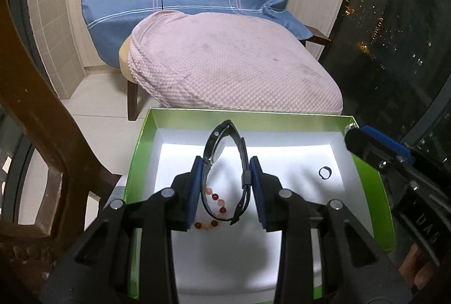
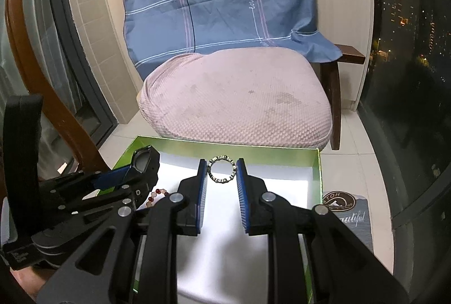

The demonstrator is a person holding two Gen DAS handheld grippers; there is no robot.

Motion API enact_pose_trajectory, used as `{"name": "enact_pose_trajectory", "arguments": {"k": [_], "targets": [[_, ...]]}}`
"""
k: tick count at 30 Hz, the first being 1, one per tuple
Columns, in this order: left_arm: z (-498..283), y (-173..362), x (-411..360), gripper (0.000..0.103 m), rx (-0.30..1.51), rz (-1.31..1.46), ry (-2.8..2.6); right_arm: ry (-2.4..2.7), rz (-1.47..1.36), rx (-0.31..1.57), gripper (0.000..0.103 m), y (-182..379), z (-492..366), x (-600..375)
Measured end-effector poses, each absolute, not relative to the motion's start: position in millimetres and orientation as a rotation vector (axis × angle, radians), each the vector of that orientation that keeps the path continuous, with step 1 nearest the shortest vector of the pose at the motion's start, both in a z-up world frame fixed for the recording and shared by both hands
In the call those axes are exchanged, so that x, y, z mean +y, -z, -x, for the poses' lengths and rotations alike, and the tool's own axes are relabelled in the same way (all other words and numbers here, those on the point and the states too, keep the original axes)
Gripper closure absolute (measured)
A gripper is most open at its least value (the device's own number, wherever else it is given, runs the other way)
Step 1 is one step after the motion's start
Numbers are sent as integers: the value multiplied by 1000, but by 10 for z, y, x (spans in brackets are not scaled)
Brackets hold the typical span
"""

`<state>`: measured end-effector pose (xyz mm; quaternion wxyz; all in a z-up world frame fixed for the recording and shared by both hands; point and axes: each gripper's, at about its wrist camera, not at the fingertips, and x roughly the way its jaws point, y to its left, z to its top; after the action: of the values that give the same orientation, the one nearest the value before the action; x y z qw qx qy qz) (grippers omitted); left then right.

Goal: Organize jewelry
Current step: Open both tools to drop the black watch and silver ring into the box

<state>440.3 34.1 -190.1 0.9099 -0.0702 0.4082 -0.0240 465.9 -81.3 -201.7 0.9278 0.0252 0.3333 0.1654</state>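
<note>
My left gripper [image 1: 227, 177] is clamped on a black watch [image 1: 225, 160] above the green box [image 1: 135, 168]. My right gripper [image 2: 221, 171] pinches a silver ring [image 2: 221, 169] at its fingertips, over the box too.

Bracelet [image 1: 214, 212] and ring [image 1: 324, 172] — in box [image 1: 366, 177]

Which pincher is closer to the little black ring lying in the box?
Right, probably. The small black ring lies on the box floor near its right wall, below the right gripper. The left gripper, clamping the watch, hangs mid-box.

home | cushioned armchair [image 2: 236, 106] | tile floor [image 2: 355, 140] | night window [image 2: 408, 50]
</note>
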Motion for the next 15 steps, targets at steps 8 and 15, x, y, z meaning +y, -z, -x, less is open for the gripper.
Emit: {"name": "enact_pose_trajectory", "arguments": {"k": [8,15], "targets": [[-4395,1905,341,59,824,158,29,-324,-47,683,75,2039,-4679,-803],[-4149,1477,558,27,717,183,-47,-278,-104,620,28,1747,-4494,-1033]]}}
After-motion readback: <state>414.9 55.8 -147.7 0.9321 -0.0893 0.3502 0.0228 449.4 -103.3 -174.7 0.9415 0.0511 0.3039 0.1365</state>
